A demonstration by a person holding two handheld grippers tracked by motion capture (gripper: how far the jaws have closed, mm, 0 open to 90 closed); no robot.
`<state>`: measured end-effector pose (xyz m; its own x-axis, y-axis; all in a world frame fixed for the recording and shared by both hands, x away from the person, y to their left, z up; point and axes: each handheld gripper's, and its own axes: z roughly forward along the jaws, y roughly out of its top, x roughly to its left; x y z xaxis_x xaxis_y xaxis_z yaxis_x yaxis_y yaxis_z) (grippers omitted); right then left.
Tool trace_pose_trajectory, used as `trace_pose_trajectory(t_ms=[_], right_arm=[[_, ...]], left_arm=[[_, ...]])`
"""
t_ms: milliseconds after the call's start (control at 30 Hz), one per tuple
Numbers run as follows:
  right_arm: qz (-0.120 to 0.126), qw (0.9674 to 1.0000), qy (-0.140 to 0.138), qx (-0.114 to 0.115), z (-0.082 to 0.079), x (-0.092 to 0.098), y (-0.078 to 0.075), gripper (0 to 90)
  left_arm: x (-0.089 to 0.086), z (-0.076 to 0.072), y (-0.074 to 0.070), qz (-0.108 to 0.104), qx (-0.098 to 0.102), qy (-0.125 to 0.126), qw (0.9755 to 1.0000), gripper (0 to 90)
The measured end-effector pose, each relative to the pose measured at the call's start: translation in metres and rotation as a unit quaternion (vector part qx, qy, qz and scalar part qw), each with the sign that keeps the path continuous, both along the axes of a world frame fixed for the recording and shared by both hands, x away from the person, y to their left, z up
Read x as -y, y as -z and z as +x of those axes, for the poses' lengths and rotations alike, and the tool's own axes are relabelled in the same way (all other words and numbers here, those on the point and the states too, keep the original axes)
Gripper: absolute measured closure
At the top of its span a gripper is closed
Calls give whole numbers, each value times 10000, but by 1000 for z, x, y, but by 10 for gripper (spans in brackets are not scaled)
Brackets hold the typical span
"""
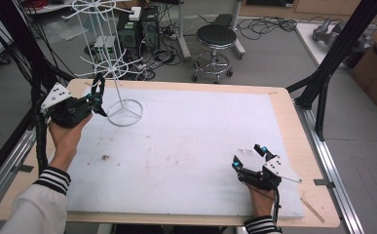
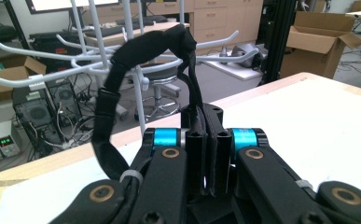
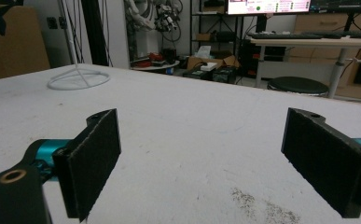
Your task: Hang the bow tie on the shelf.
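Lab: computer towers [image 1: 137, 30], floor cables [image 1: 264, 23], monitors [image 3: 267, 6].

The right gripper [image 3: 201, 163] has its two black pads [image 3: 92, 163] spread wide apart, with nothing between them but bare white table surface [image 3: 192, 135]. Dark specks [image 3: 262, 205] lie on the surface just inside the right-hand pad. Far beyond the left-hand pad, the white wire stand's ring base [image 3: 78, 78] rests on the table, its thin pole rising from it.
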<state>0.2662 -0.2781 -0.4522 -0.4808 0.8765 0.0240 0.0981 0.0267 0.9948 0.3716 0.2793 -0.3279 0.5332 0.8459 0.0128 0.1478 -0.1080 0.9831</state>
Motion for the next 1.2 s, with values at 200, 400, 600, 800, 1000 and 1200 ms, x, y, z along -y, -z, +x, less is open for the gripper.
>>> trace_pose_trajectory(t_ms=[200, 400, 600, 800, 1000, 1200], right_arm=[[0, 10000, 3, 17, 0, 0, 0, 109], [6, 10000, 2, 13, -1, 0, 0, 108], [12, 10000, 0, 5, -1, 0, 0, 108], [14, 10000, 4, 32, -1, 0, 0, 108], [8, 10000, 2, 60, -1, 1, 0, 109], [17, 10000, 4, 67, -1, 1, 0, 108]], left_arm=[[3, 6, 7, -58, -159, 42, 9998, 875], [1, 6, 12, -129, -250, 54, 9996, 873], [0, 5, 17, -226, -332, 124, 9991, 860], [-2, 6, 24, -314, -440, 216, 9983, 537], [-3, 1, 27, -380, -445, 342, 9977, 137], [-13, -23, 43, -428, -242, 388, 9980, 133]])
